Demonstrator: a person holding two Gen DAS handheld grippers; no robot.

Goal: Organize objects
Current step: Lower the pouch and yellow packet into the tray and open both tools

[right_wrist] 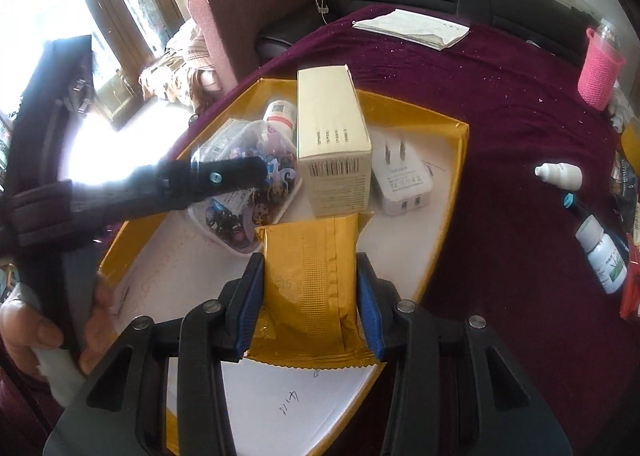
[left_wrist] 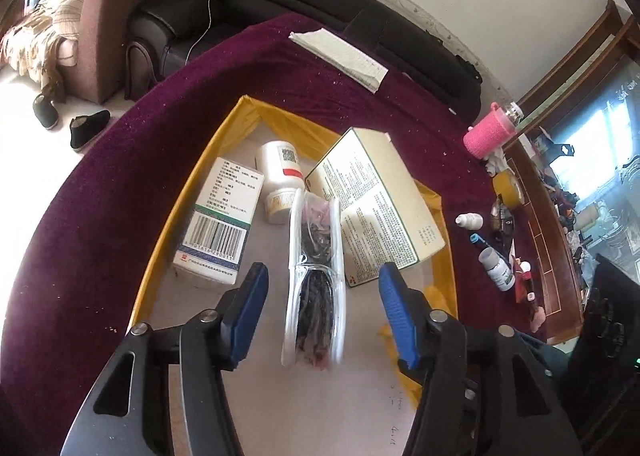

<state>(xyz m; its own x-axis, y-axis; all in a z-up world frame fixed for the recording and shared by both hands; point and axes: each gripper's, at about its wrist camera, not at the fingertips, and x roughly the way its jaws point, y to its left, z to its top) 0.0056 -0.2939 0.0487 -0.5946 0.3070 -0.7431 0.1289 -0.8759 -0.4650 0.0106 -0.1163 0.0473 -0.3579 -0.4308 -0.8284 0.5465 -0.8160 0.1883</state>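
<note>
1. A shallow tray with yellow walls (left_wrist: 158,256) and a pale floor sits on the purple tablecloth (left_wrist: 100,195). In it lie a white medicine box with a barcode (left_wrist: 220,232) by the left wall, a white pill bottle (left_wrist: 280,179) on its side toward the far corner, and a large cream box (left_wrist: 376,207) tilted against the right wall.
2. The right wrist view also shows a white plug adapter (right_wrist: 402,175) on the tray floor, just right of the cream box (right_wrist: 334,147).
3. The left gripper (left_wrist: 324,276) has its blue-padded jaws spread wide. A clear plastic bag of dark dried pieces (left_wrist: 316,280) sits edge-on between them. It appears clear of both pads, though its lower end is blurred.
4. The right gripper (right_wrist: 310,276) is clamped on a gold foil sachet (right_wrist: 310,288), one pad on each long edge, above the near part of the tray (right_wrist: 448,215).
5. Outside the tray, by the table's right edge, lie a small white dropper bottle (left_wrist: 470,220), a white bottle with a green label (left_wrist: 498,268) and a pink-sleeved bottle (left_wrist: 490,131). A folded paper (left_wrist: 340,55) lies at the far edge.
6. In the right wrist view the left gripper (right_wrist: 224,175) crosses in front of the bag (right_wrist: 248,191), and window glare washes out its near end.
</note>
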